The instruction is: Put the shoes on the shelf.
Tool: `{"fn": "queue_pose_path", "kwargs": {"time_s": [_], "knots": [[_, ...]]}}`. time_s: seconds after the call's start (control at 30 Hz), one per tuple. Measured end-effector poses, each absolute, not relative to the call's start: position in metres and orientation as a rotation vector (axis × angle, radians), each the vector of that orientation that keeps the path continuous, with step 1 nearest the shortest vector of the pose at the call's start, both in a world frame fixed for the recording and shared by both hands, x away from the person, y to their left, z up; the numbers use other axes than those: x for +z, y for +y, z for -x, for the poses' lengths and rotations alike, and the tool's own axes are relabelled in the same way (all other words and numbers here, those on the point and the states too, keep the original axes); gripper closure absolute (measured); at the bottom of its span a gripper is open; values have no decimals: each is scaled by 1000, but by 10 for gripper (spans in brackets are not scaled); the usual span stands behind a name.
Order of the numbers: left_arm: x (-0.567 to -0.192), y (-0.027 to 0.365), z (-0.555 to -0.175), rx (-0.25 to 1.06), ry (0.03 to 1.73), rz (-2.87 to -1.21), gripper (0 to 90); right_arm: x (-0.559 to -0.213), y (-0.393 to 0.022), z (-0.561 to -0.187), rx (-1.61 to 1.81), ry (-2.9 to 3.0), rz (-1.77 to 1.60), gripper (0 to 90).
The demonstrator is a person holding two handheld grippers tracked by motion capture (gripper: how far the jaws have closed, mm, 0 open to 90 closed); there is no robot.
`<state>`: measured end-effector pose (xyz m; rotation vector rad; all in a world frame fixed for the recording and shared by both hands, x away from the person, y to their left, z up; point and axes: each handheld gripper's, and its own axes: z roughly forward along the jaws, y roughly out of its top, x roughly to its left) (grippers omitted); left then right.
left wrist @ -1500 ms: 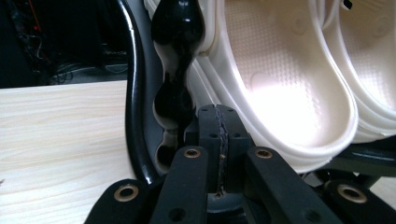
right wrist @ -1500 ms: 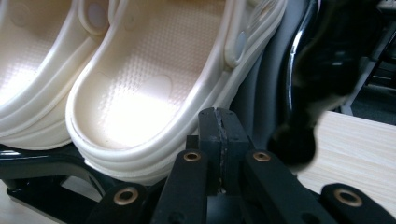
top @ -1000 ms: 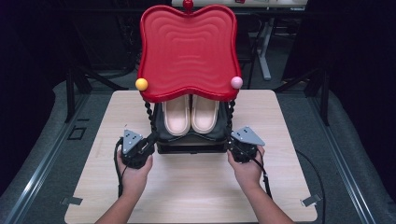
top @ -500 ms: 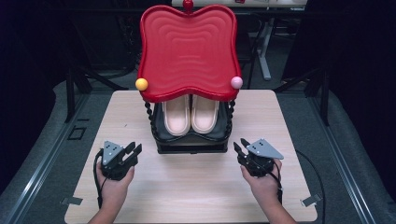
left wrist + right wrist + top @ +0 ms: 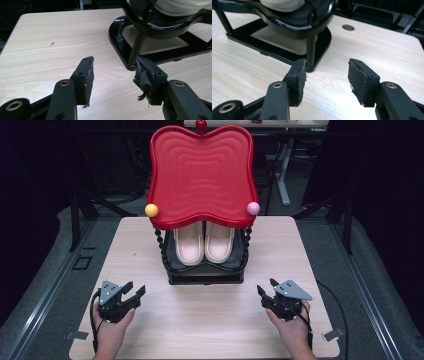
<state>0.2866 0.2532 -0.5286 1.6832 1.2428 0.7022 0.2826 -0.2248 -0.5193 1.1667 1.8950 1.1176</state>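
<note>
Both grippers sit wide apart and empty, low over the table (image 5: 210,320). The rack (image 5: 204,270) with its slippers (image 5: 204,242) lies ahead and inward of each: to the right of the left gripper (image 5: 131,295), to the left of the right gripper (image 5: 266,291), about equally near; its long axis runs between them

A pale wood-grain table (image 5: 150,255) with a matt finish is seen, a glossy black stand (image 5: 205,272), a glossy rippled red plastic tray (image 5: 200,175), and worn, frayed pads (image 5: 89,75).
</note>
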Motion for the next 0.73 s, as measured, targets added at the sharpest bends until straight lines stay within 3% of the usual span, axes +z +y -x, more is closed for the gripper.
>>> {"fn": "queue_pose_path", "kwargs": {"time_s": [0.73], "knots": [[-546, 264, -294, 682, 1288, -1685, 480, -546, -239, -290, 1063, 1917, -1212, 467]]}}
